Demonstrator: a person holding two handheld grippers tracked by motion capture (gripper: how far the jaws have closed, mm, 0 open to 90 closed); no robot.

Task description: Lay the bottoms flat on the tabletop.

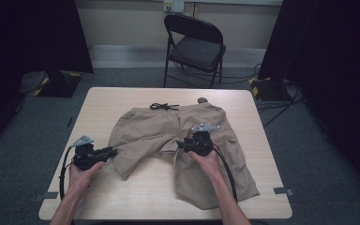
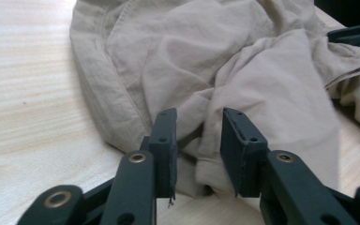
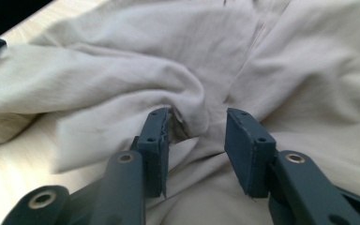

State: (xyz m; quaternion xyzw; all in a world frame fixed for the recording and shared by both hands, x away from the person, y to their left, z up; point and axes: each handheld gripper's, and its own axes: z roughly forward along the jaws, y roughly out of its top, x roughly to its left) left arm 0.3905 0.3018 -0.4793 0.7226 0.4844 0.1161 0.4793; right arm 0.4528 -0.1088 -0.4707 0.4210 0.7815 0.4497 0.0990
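A pair of khaki shorts [image 1: 168,131] lies crumpled on the light wooden table [image 1: 122,197], waistband at the far side, with a black drawstring [image 1: 164,106]. My left gripper [image 1: 112,151] sits at the hem of the left leg. In the left gripper view its jaws [image 2: 199,136] stand apart with a loose fold of the shorts [image 2: 168,47] between them, the pads not pressing on it. My right gripper [image 1: 180,144] is at the crotch. In the right gripper view it [image 3: 197,136] is open around a raised ridge of the cloth [image 3: 122,47].
A black folding chair [image 1: 194,44] stands beyond the table's far edge. A small dark object [image 1: 202,100] lies by the waistband near that edge. Dark curtains and stands flank the table. Bare tabletop shows at the left and along the near edge.
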